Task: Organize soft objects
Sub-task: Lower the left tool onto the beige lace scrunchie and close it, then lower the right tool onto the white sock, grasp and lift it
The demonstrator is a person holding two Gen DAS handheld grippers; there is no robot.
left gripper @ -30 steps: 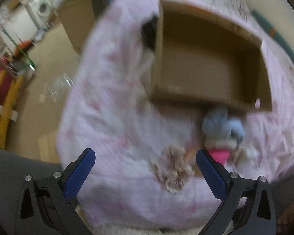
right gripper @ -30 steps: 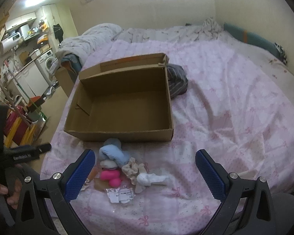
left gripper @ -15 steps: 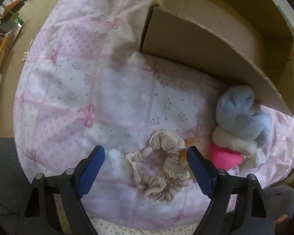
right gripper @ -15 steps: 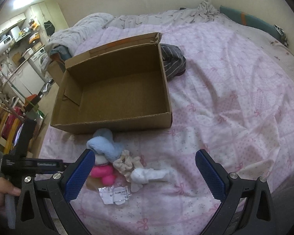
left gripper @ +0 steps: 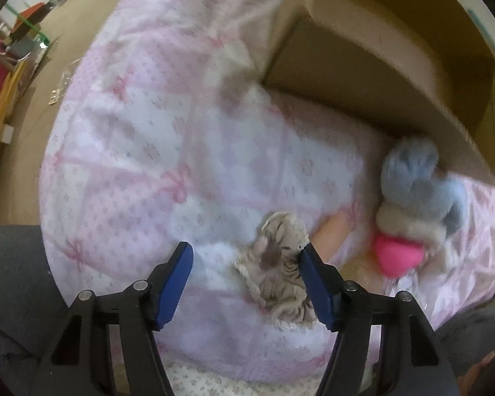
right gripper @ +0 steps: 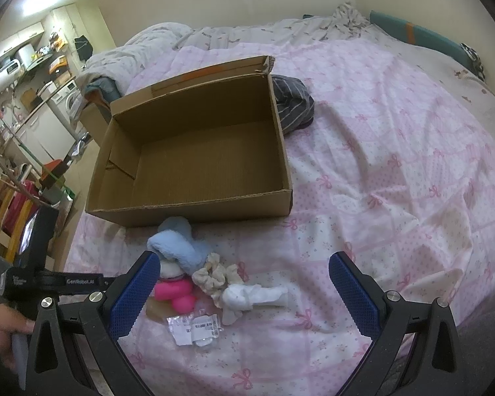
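- Left wrist view: left gripper had dropped in closer over the last second; the beige scrunchie now sat between its blue pads, against the right pad, with a gap on the left side.
- Jaws narrower than a second ago but not closed; nothing gripped yet. Frame blurred, so contact with the scrunchie can't be told.
- Blue fuzzy sock and pink soft item lay just right of the gripper, the sock up against the cardboard box wall.
- Right wrist view: right gripper hung wide open and empty above the pile; barely shifted since earlier frames.
- White rolled sock and a clear plastic wrapper lay on the pink bedsheet near the box.
- Box interior empty, so nothing sorted yet. Judgement: the left side was lining up the first pick, the scrunchie, with the closing squeeze not yet done.
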